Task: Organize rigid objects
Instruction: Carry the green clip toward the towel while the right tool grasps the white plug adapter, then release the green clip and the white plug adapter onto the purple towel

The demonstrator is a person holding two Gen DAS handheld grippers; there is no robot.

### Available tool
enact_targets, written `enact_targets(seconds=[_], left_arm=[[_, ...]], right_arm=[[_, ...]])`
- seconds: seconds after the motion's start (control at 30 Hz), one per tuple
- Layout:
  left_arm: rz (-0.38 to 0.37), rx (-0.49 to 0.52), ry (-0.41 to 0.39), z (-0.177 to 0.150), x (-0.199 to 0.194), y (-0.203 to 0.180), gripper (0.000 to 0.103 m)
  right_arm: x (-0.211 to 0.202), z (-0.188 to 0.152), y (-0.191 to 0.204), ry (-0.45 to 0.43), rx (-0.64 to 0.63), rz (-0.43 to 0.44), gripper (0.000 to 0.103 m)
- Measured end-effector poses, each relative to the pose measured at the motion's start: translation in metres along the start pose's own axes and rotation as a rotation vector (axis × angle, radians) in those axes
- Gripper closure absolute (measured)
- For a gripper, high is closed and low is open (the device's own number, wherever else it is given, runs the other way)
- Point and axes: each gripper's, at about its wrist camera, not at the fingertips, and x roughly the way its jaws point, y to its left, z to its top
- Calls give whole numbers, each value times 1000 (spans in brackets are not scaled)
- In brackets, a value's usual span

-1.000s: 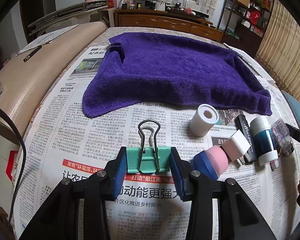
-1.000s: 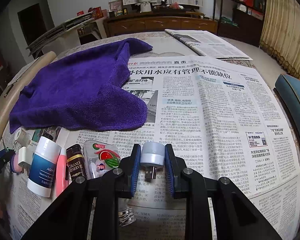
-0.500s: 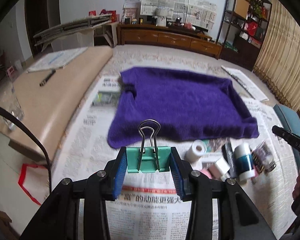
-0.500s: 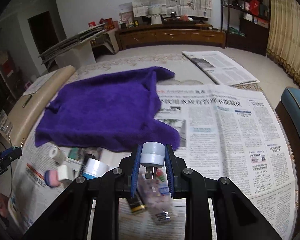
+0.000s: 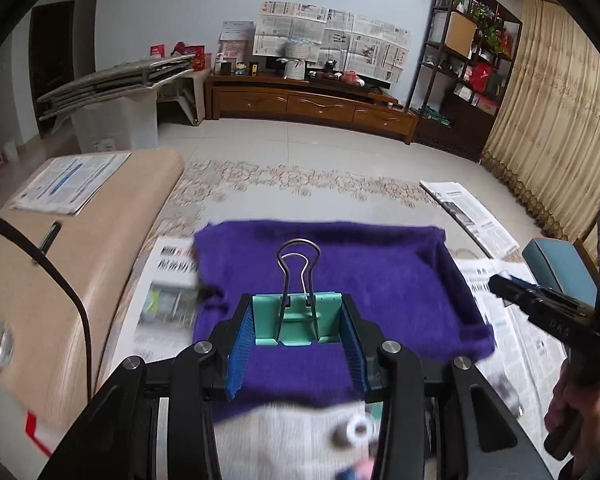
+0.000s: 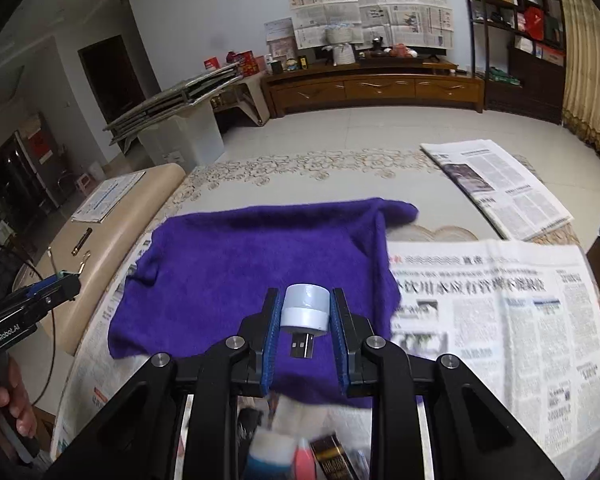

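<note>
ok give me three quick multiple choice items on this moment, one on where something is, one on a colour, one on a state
1. The binder clip is
A. lying on the newspaper
B. held between the fingers of the left hand-held gripper
C. resting on the cabinet

2. The towel spread on the newspaper is
A. purple
B. yellow
C. white

3. The right hand-held gripper is
A. open with nothing in it
B. shut on a pen
C. shut on the small usb light

Answers:
1 B, since the green clip sits pinched between the blue pads, with its wire handles standing up.
2 A, since both wrist views show deep purple cloth.
3 C, since both fingers press on the light's white body, with the plug pointing back toward the camera.
</note>
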Motion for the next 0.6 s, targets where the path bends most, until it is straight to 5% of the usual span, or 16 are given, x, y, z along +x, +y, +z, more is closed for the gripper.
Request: enact_targets(seconds=[0.33,0.6], left_arm=[[-20,16,81,31,91,-16,64],[11,44,204,24,153,-24,64]], right_arm=[[96,40,9,99,-35,37,79],[158,42,10,219,-53,7,79]])
